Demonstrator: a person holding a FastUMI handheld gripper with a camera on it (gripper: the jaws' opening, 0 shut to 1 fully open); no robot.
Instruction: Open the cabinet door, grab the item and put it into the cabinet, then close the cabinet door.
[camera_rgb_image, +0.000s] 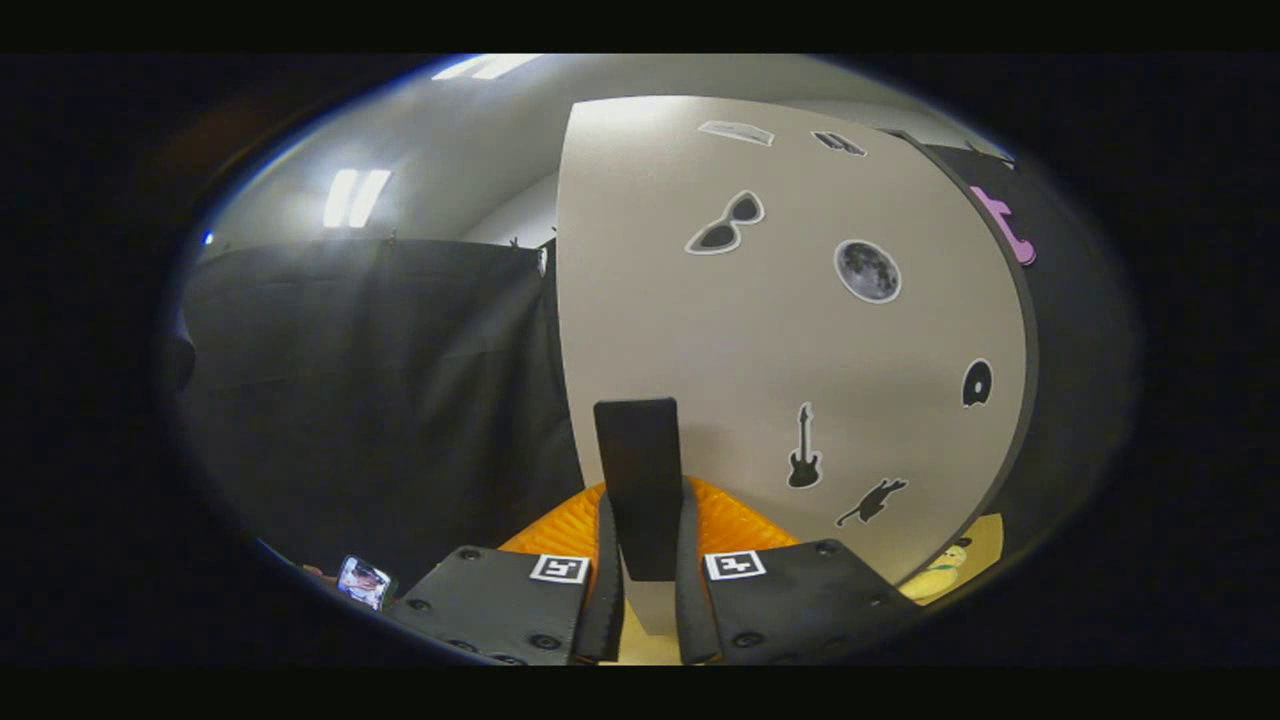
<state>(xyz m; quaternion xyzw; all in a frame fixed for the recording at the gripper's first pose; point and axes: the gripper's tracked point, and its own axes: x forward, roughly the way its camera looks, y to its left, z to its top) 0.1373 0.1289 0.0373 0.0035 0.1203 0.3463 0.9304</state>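
The cabinet door (780, 330) is a pale beige panel with dark stickers, standing close ahead of me. A dark, flat upright handle (638, 470) sticks out near its lower left edge. My gripper (645, 530) is shut on this handle, one finger pressing on each side of it. Past the door's lower right corner, a small yellow toy-like item (938, 577) lies on a yellowish surface (985, 540), well to the right of my fingers. The inside of the cabinet is hidden by the door.
The booth's black cloth wall (370, 400) hangs left of the door's edge. A phone with a lit screen (362, 581) sits low on the left, beside my left finger. A dark panel (1060, 400) borders the door on the right.
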